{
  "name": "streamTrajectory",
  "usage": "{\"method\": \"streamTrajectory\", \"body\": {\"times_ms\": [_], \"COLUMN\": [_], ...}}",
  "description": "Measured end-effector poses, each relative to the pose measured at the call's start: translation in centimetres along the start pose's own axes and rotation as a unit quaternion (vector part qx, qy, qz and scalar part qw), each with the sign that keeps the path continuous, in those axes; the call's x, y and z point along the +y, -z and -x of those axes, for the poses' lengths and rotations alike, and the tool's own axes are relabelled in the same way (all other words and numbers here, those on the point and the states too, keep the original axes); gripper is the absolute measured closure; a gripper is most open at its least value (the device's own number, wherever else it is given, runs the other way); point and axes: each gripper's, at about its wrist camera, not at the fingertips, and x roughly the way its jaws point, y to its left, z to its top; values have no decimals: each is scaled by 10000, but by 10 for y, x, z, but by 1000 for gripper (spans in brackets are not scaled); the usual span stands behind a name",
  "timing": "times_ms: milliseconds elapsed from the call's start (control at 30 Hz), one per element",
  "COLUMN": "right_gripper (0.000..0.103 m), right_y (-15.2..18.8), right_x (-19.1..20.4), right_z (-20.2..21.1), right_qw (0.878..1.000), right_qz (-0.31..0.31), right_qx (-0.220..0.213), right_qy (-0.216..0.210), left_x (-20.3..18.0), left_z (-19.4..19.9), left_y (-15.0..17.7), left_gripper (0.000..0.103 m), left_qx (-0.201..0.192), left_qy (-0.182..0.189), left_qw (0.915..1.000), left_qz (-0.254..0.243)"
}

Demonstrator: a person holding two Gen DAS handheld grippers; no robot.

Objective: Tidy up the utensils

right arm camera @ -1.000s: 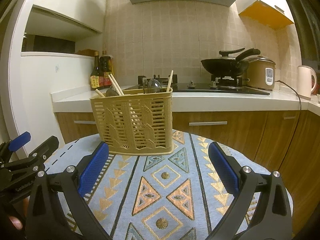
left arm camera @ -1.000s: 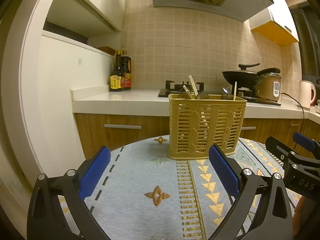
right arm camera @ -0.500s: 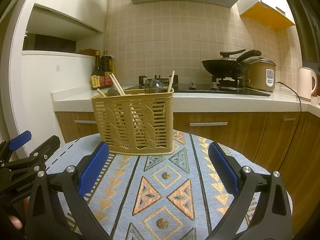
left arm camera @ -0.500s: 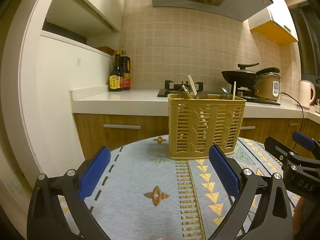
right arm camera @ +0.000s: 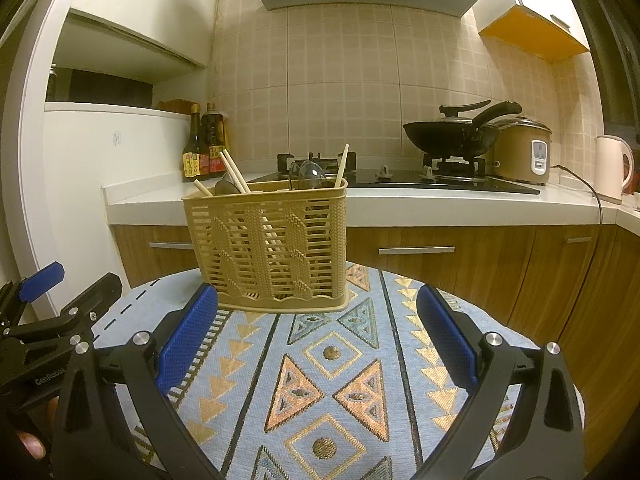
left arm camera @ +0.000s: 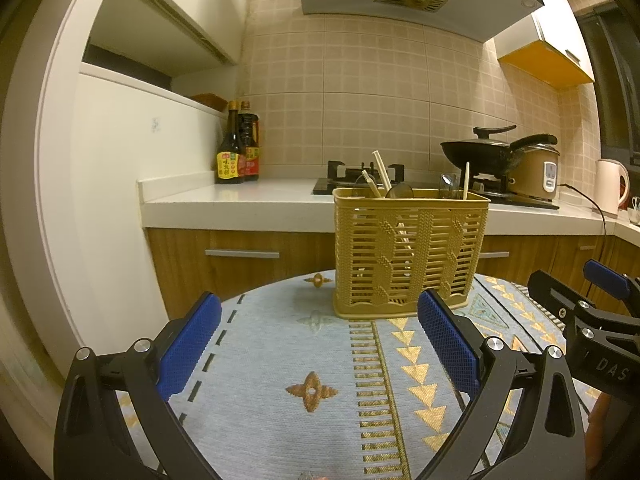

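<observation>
A tan slatted plastic utensil basket [left arm camera: 408,252] stands upright on the round table's patterned cloth [left arm camera: 312,392]; it also shows in the right wrist view [right arm camera: 272,248]. Wooden chopsticks [left arm camera: 380,170] and spoons [right arm camera: 308,172] stick up out of it. My left gripper [left arm camera: 320,344] is open and empty, held above the cloth short of the basket. My right gripper [right arm camera: 318,340] is open and empty, also short of the basket. Each gripper shows at the edge of the other's view.
Behind the table runs a white kitchen counter [left arm camera: 240,204] with wooden drawers. On it are sauce bottles [left arm camera: 236,152], a gas hob with a black wok [right arm camera: 452,136], a rice cooker [right arm camera: 524,152] and a kettle [right arm camera: 612,168]. A white wall panel [left arm camera: 104,184] stands at the left.
Both views have tilted up slightly, so the basket sits a little lower in frame. The basket and utensils have not moved. Both grippers stay open.
</observation>
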Motion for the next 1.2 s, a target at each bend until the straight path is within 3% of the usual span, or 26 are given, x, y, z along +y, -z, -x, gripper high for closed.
{"method": "streamTrajectory", "body": {"times_ms": [1200], "right_gripper": [8], "right_y": [0], "right_x": [3], "right_z": [-3], "right_qw": [10000], "right_qz": [62], "right_qx": [19], "right_qy": [27], "left_x": [1], "left_z": [-2], "left_y": [-1], "left_gripper": [7], "left_qx": [8], "left_qy": [222], "left_qw": [9997], "left_qz": [-59]}}
